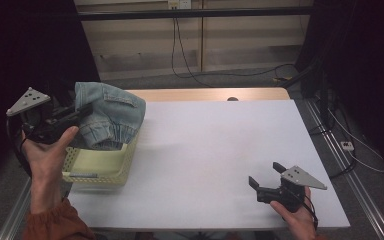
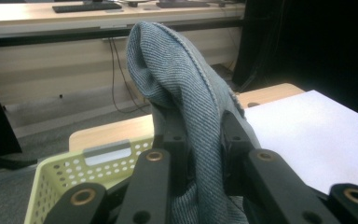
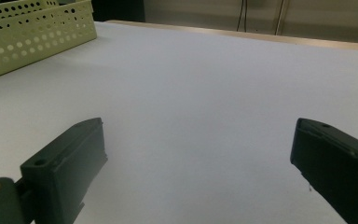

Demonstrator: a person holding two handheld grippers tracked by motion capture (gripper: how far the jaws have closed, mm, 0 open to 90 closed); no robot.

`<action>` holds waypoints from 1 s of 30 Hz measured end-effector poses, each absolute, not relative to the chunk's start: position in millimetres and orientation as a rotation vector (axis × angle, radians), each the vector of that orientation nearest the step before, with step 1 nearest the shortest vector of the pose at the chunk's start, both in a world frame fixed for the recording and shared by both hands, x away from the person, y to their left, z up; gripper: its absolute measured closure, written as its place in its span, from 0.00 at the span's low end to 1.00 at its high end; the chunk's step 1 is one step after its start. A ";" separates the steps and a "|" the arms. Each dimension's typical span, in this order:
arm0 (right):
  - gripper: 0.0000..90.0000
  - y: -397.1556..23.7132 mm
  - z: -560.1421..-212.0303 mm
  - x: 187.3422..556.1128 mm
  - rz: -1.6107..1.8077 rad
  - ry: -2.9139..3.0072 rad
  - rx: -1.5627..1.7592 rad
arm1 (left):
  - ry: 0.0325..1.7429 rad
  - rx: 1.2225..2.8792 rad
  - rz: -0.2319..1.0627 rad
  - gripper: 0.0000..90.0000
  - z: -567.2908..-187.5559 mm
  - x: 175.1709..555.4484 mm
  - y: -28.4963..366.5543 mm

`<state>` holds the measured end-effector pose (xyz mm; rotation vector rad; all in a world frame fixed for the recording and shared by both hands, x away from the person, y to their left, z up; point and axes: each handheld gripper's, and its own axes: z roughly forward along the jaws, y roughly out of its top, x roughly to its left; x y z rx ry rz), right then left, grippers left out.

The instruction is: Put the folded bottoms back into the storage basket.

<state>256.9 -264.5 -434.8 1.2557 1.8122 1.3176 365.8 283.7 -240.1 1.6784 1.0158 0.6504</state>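
A light blue denim garment (image 1: 111,114) hangs above a pale yellow-green perforated basket (image 1: 100,167) at the table's left edge. My left gripper (image 1: 84,111) is shut on the denim; in the left gripper view the cloth (image 2: 191,102) rises in a fold between the two black jaws, with the basket (image 2: 74,173) below. My right gripper (image 1: 266,175) rests low over the white table near the front right, open, with nothing between its fingers (image 3: 70,161). The basket's corner (image 3: 32,28) shows at the upper left of the right gripper view.
The white tabletop (image 1: 220,145) stretches between basket and right gripper. A wooden strip (image 1: 210,94) runs along the far edge. Cables (image 1: 190,70) hang behind the table, and more cables and a plug (image 1: 347,145) lie on the floor to the right.
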 end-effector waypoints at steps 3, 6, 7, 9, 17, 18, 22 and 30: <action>0.04 -264.4 -434.6 256.3 1.318 1.813 1.257 | 1.033 1.675 0.655 0.86 -241.2 365.5 289.2; 0.04 -264.6 -434.9 256.8 1.317 1.813 1.256 | 1.048 1.672 0.655 0.86 -243.1 365.7 293.5; 0.04 -264.6 -435.0 256.9 1.316 1.817 1.255 | 1.052 1.671 0.654 0.86 -243.9 366.0 294.8; 0.04 -264.1 -434.9 256.4 1.314 1.819 1.257 | 1.059 1.674 0.653 0.86 -245.4 366.9 297.1; 0.04 -264.1 -434.8 256.1 1.315 1.819 1.257 | 1.089 1.670 0.649 0.86 -249.1 368.9 303.5; 0.04 -264.1 -434.8 256.1 1.315 1.820 1.256 | 1.090 1.665 0.647 0.86 -250.0 369.5 303.9; 0.04 -264.0 -434.7 255.8 1.316 1.818 1.254 | 1.107 1.674 0.645 0.86 -252.7 371.3 306.8; 0.04 -263.9 -434.7 256.1 1.318 1.822 1.254 | 1.148 1.686 0.658 0.85 -261.1 377.0 311.7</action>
